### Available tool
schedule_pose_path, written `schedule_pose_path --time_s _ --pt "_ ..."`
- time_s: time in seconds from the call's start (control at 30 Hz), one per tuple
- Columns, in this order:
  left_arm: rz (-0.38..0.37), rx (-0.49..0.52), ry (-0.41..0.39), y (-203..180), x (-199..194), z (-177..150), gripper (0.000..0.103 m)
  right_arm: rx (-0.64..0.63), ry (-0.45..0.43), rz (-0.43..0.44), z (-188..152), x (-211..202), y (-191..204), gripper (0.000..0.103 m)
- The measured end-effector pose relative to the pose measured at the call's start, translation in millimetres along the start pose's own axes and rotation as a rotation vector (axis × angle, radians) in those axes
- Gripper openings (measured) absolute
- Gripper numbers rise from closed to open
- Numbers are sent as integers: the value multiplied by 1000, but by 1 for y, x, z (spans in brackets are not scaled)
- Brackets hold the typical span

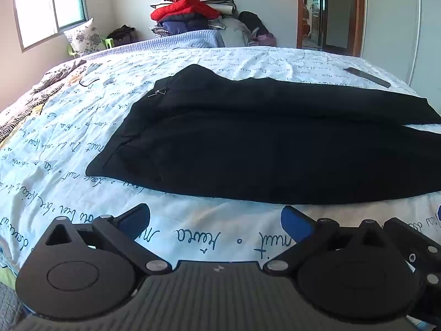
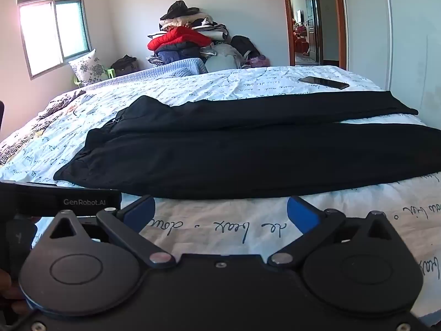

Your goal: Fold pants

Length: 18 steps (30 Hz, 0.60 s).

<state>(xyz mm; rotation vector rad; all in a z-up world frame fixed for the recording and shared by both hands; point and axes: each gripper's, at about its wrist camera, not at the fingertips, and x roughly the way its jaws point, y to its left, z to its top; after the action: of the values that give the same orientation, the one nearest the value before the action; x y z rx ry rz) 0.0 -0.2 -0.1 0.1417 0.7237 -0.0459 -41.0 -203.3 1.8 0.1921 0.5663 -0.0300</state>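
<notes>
Pants [image 1: 261,143], black, spread flat across the middle of the bed [image 1: 69,143], waistband to the left, two legs running off to the right with a sliver of sheet showing between them toward the hems. They look soft and limp, a light to middling weight, no stiffness at all: lift one corner and the rest should drape and drag behind. The cloth seems matte, not slippery, so a pinch ought to hold. A small metal zipper pull [image 1: 156,92] glints at the far left corner near the waist. My read: the best places to take hold are the near waistband corner on the left and the near leg's edge or hem on the right, thin edges that blue pads can nip.

Left tongs [image 1: 216,222] spread as wide as they go, nothing between them, poised over bare sheet just short of the near edge of the pants. Right tongs [image 2: 222,213] likewise wide apart, holding nothing, close to the near leg.

The bed wears a white sheet printed with handwriting, a little rumpled, soft underneath, so fabric may bunch when pushed. A dark phone [image 2: 323,82] lies far right. Beyond: a pile of clothes [image 1: 193,8] against the far wall, a window [image 2: 55,33] on the left, an open doorway [image 2: 306,24] on the right.
</notes>
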Motion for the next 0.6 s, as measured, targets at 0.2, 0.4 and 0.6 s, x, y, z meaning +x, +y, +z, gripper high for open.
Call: schedule_pose_path --time_s 0.2,0.4,0.6 --pt "5 -20 16 1 1 5 103 13 6 -5 -2 3 -1 103" --pt "15 -14 9 3 2 3 103 17 15 -3 -2 3 -3 103" --pt "15 -6 13 3 6 -2 103 36 19 0 -3 4 -6 103"
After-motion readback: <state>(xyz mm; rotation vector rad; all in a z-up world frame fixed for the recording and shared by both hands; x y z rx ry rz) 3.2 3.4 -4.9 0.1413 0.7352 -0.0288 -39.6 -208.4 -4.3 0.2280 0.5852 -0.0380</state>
